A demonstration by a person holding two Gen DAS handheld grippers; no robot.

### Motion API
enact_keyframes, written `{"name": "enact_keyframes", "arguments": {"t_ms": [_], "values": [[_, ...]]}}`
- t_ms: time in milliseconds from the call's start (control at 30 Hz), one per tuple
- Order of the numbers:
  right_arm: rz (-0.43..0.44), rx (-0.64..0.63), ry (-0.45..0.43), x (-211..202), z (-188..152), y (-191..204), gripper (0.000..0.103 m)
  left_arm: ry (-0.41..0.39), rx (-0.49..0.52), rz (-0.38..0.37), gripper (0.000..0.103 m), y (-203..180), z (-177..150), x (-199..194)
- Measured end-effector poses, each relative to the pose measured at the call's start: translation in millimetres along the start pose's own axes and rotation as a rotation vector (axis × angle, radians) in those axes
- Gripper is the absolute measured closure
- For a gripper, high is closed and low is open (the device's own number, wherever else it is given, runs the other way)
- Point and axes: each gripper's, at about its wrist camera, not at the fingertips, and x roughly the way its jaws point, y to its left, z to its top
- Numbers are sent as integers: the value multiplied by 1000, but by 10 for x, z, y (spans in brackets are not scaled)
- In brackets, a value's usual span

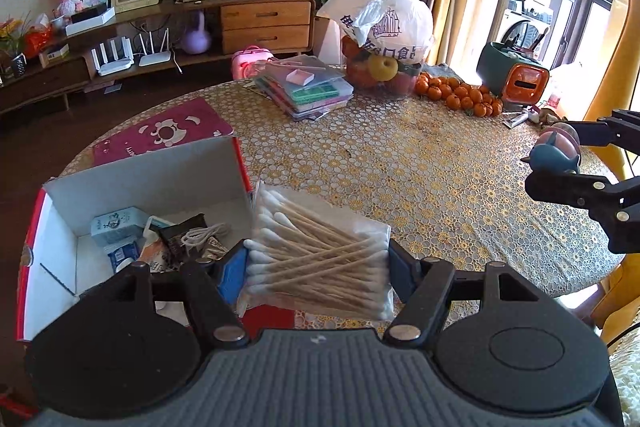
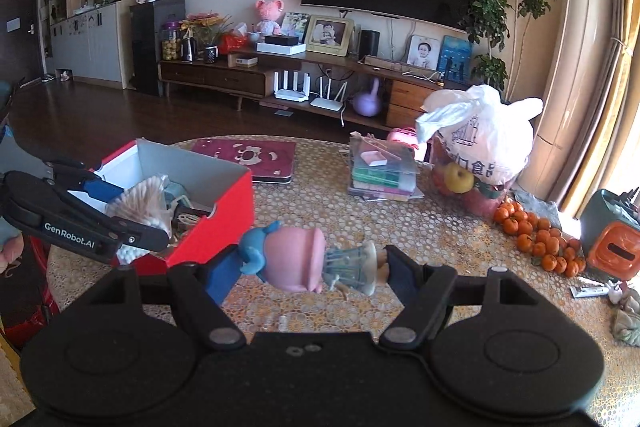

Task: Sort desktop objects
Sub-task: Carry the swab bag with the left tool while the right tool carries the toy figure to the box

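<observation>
Surface: round top [image 1: 420, 163] under a gold lace-patterned cloth, carrying all the things below.
Box: red outside, white inside [image 1: 160, 183], open at the top, at the near left of the surface; a small teal packet, wrappers and a coil of white cord lie in it.
Fruit bag: white plastic bag [image 1: 384, 15] at the far side, tied above a clear bag of fruit, a yellow apple showing at the front.
Cases: stack of flat clear plastic cases [image 1: 308, 87] just left of the fruit bag.
Tangerines: loose heap [image 1: 460, 95] to the right of the fruit bag.
Cotton swabs: clear bag of wooden-stemmed swabs [image 1: 320, 259], raised beside the right wall of the box, partly over its near corner.
Figurine: small doll [image 2: 304, 259] with blue hair, a pink head and a pale ribbed skirt, lying sideways in the air over the middle of the surface.
Left tongs: [image 1: 318, 263] clamped across the swab bag, a finger on each side.
Right tongs: [image 2: 308, 267] closed on the figurine, head end against the blue pad [image 2: 222, 277].
</observation>
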Motion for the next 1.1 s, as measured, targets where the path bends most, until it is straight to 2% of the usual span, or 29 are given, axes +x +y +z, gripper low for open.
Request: {"name": "enact_keyframes", "arguments": {"t_ms": [267,600,833,1100], "values": [[80,-53,-16,110,173,500,27,-14,-45,49,34,418,-163,-220],[143,-93,-7,476,354,984,27,-23,-104,118,34,1026,-289,-305],[164,-128,39,893,433,1276,27,-2,-144,161,34,1424,-343,-145],[167,-124,86,1369,466,1424,27,25,-169,188,34,1744,-324,144]]}}
